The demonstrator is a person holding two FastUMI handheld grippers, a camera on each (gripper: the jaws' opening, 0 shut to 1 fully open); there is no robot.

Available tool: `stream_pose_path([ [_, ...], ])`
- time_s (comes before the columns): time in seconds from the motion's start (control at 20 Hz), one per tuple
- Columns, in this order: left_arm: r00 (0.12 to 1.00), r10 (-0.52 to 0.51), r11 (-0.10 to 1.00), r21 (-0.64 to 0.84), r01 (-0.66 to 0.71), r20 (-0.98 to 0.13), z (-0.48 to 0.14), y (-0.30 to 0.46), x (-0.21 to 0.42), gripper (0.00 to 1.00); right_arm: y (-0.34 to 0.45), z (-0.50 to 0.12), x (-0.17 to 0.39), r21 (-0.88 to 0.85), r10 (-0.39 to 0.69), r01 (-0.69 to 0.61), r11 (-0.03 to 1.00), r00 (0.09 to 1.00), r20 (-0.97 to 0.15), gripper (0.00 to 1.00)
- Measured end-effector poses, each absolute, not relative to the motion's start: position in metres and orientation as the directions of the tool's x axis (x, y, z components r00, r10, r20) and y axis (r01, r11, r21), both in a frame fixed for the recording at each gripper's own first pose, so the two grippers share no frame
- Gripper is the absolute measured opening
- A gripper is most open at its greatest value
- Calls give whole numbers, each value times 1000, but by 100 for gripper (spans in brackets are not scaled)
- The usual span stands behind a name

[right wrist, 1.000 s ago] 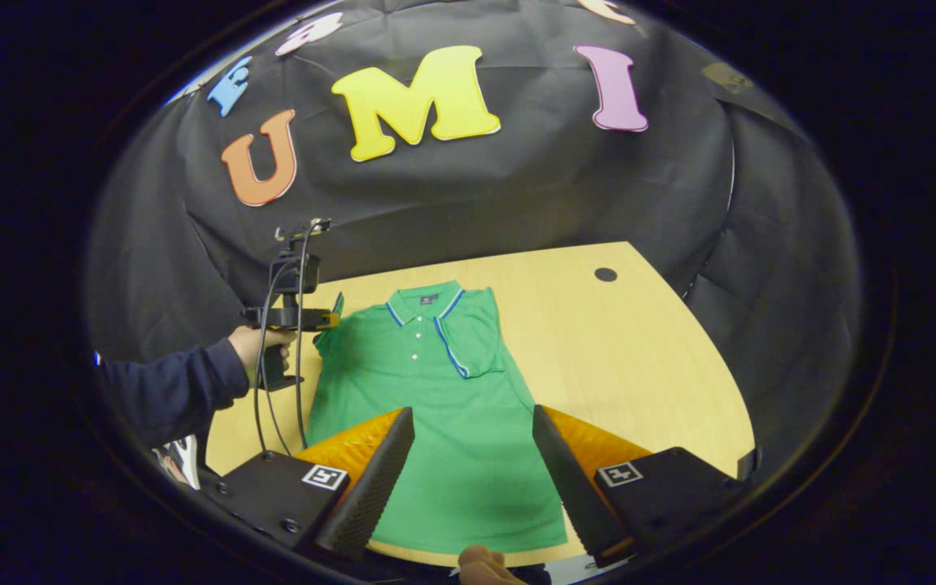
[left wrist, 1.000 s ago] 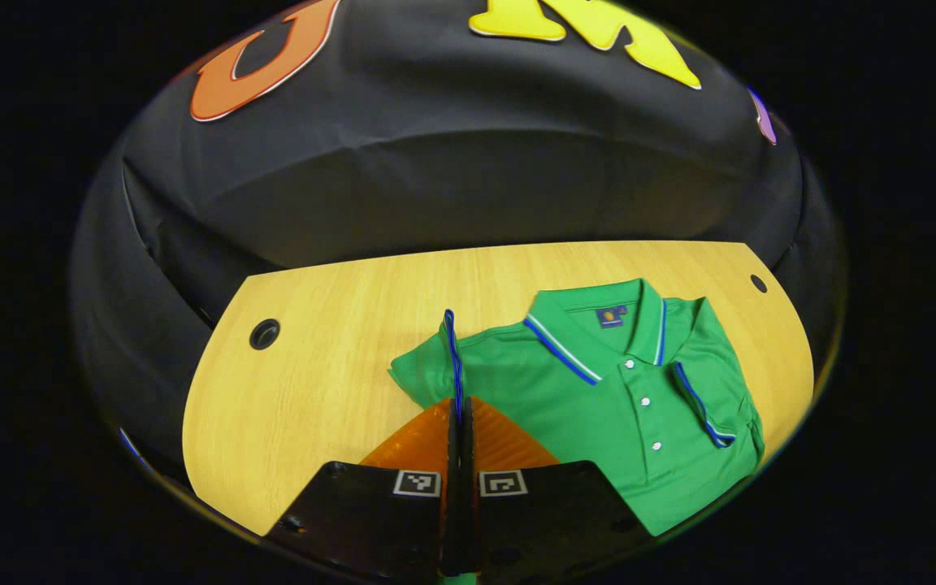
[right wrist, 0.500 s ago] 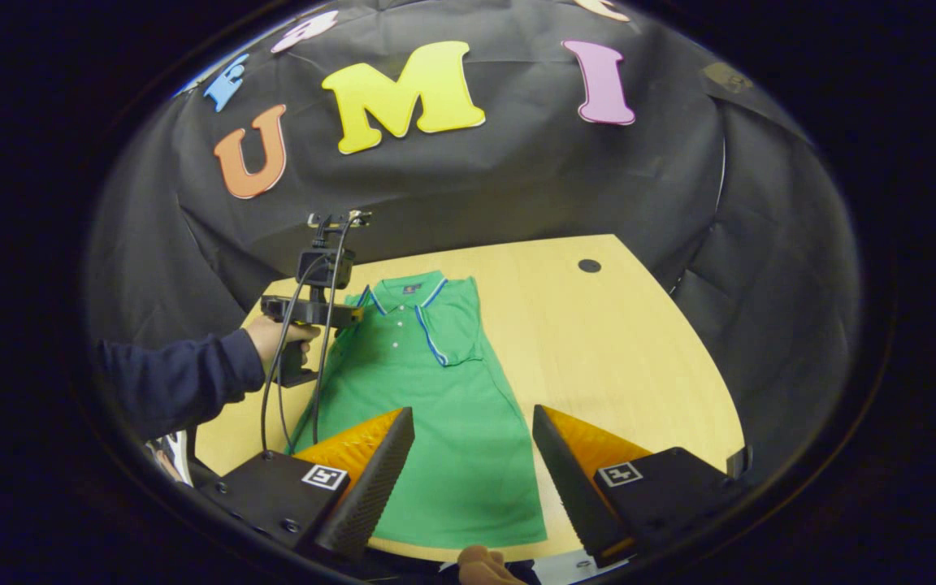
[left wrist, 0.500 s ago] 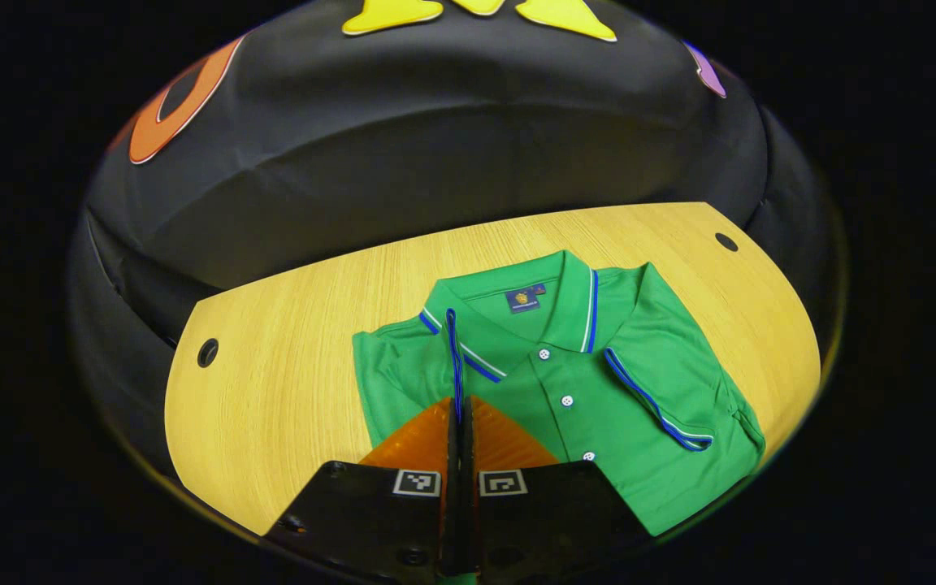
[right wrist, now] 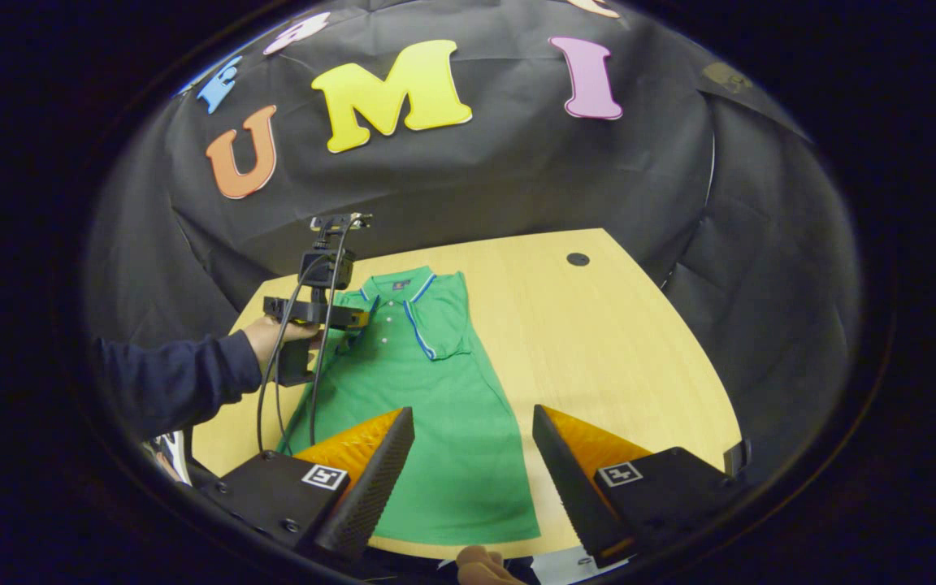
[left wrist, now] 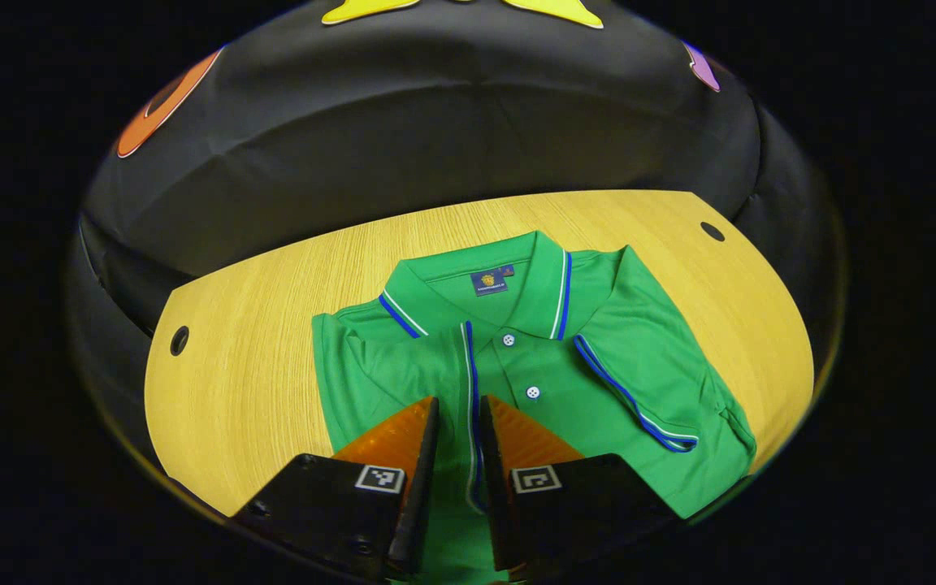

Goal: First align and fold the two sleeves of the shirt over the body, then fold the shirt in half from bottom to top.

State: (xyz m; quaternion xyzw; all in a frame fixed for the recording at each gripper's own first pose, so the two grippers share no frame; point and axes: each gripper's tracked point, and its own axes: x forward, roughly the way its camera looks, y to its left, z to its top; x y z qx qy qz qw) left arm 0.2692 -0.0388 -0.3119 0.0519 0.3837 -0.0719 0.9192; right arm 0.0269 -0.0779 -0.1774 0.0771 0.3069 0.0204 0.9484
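A green polo shirt [left wrist: 598, 382] lies face up on the wooden table [left wrist: 257, 366], collar toward the far wall. One sleeve [left wrist: 647, 382] is folded flat onto the chest. The other sleeve [left wrist: 387, 366] lies turned in over the body, its blue-striped cuff [left wrist: 470, 366] running beside the button placket. My left gripper [left wrist: 460, 400] is open just above that cuff, which lies loose in the narrow gap between the fingers. In the right gripper view the left gripper [right wrist: 354, 317] hovers over the shirt [right wrist: 427, 422] near the collar. My right gripper [right wrist: 472, 410] stands open above the shirt's lower half, holding nothing.
A hand [right wrist: 273, 333] in a dark sleeve [right wrist: 175, 382] holds the left gripper, with a cable [right wrist: 273, 390] hanging down. The table has round holes [left wrist: 179, 340] [left wrist: 712, 231] near its far corners. Bare wood [right wrist: 614, 349] spreads right of the shirt.
My left gripper carried the sleeve cuff inward over the shirt's chest, then its fingers parted and let the cuff go. The right gripper stayed open and hardly moved.
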Motion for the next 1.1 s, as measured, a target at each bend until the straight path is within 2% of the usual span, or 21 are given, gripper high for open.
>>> stream_pose_path([
  [0.05, 701, -106, 986, 17, 166, -705, -308, -40, 267, 44, -75, -175, 27, 156, 86, 6, 988, 815, -573, 99],
  [0.1, 708, -110, 988, 1, 155, -697, -301, -38, 263, 54, -73, -173, 27, 152, 82, 6, 988, 819, -567, 92],
  [0.2, 731, -110, 990, -13, 138, -673, -283, -29, 255, 74, -64, -162, 30, 152, 84, 0, 988, 835, -544, 96],
  [0.25, 752, -111, 991, -16, 132, -650, -271, -24, 251, 89, -59, -156, 33, 151, 85, -5, 988, 846, -527, 95],
  [0.3, 768, -120, 991, -25, 134, -629, -256, -21, 247, 93, -53, -149, 36, 146, 85, -11, 989, 856, -510, 95],
  [0.35, 785, -124, 991, -29, 134, -607, -242, -15, 239, 93, -50, -142, 38, 132, 76, -12, 991, 868, -491, 92],
  [0.45, 821, -118, 992, -26, 124, -559, -210, 0, 224, 94, -41, -124, 43, 114, 71, -23, 993, 894, -443, 92],
  [0.5, 837, -117, 992, -30, 120, -534, -193, 6, 215, 94, -37, -115, 46, 107, 72, -30, 994, 907, -415, 96],
  [0.65, 878, -117, 993, -61, 100, -463, -157, 22, 178, 94, -26, -91, 47, 100, 93, -63, 993, 936, -339, 92],
  [0.75, 899, -96, 995, -72, 72, -428, -136, 36, 147, 94, -22, -86, 45, 95, 121, -96, 991, 944, -308, 96],
  [0.8, 908, -84, 995, -77, 58, -410, -127, 41, 129, 94, -23, -87, 42, 86, 129, -108, 990, 943, -306, 92],
  [0.85, 917, -71, 996, -80, 44, -391, -121, 47, 111, 94, -28, -87, 39, 77, 129, -111, 991, 947, -294, 96],
  [0.95, 931, -24, 997, -75, -3, -364, -114, 58, 75, 94, -33, -87, 30, 63, 135, -122, 990, 953, -270, 96],
  [1.0, 938, -6, 996, -83, -24, -347, -112, 62, 57, 94, -34, -88, 22, 64, 147, -135, 989, 954, -260, 92],
  [1.1, 943, 10, 993, -104, -47, -333, -113, 64, 20, 94, -39, -92, 10, 67, 161, -149, 987, 956, -246, 95],
])
